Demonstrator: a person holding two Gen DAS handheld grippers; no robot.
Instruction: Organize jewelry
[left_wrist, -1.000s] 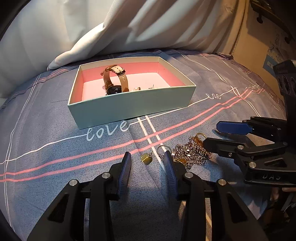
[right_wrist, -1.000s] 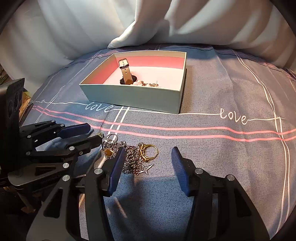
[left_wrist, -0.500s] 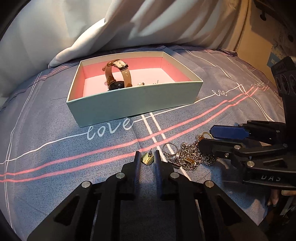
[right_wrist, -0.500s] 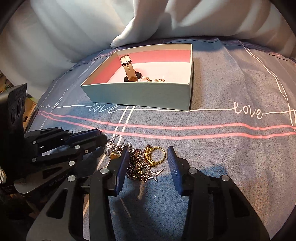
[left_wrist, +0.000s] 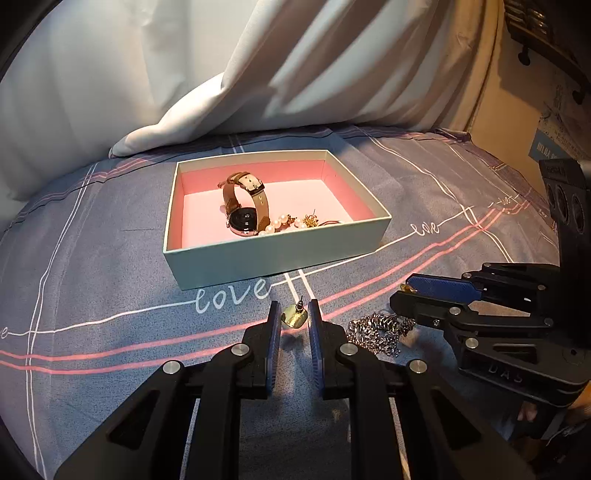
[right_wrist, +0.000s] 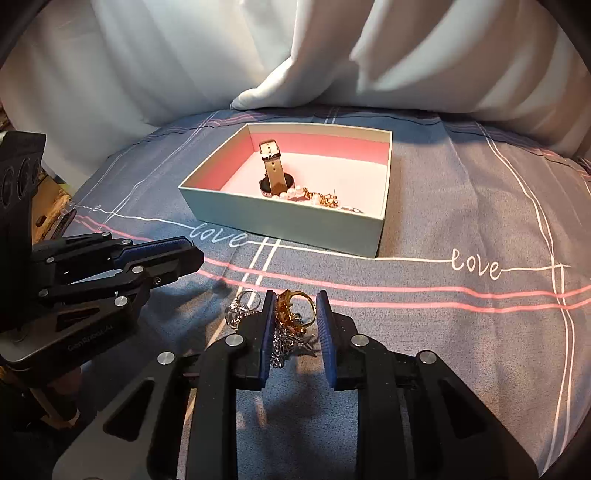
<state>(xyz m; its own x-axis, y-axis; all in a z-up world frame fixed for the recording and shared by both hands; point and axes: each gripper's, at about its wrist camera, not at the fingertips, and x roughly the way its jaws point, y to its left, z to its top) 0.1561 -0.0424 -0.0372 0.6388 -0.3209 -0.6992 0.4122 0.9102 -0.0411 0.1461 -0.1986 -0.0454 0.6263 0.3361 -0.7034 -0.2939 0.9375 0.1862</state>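
A bed fills both views, covered by a grey-blue bedsheet (left_wrist: 92, 258) crossed by thin white lines, paired pink stripes and the word "love" in white script. Behind it, across the upper half of each frame, a white duvet (left_wrist: 295, 74) lies bunched in soft folds, one corner drooping onto the sheet. At the upper right of the left wrist view stands a beige wall (left_wrist: 517, 122) with a blue label on it.

Near the centre of the sheet sits an open mint box (left_wrist: 273, 258) with a pink lining. Inside it a watch (left_wrist: 243, 214) with a tan strap stands on edge, and just to its right lie a pearl bracelet (left_wrist: 275, 225) and small gold earrings (left_wrist: 310, 220).

In the lower middle of the left wrist view, the left gripper (left_wrist: 291, 317) has its jaws pinching a gold stud earring (left_wrist: 294, 317), which sits above a pink stripe. Just to the right a silver chain (left_wrist: 380, 330) lies heaped on the sheet.

In the lower middle of the right wrist view, the right gripper (right_wrist: 295, 314) has its jaws closing around a gold ring (right_wrist: 295, 306), both pads touching it. The chain hangs tangled beneath it, with silver rings (right_wrist: 240, 306) on the sheet just to the left.
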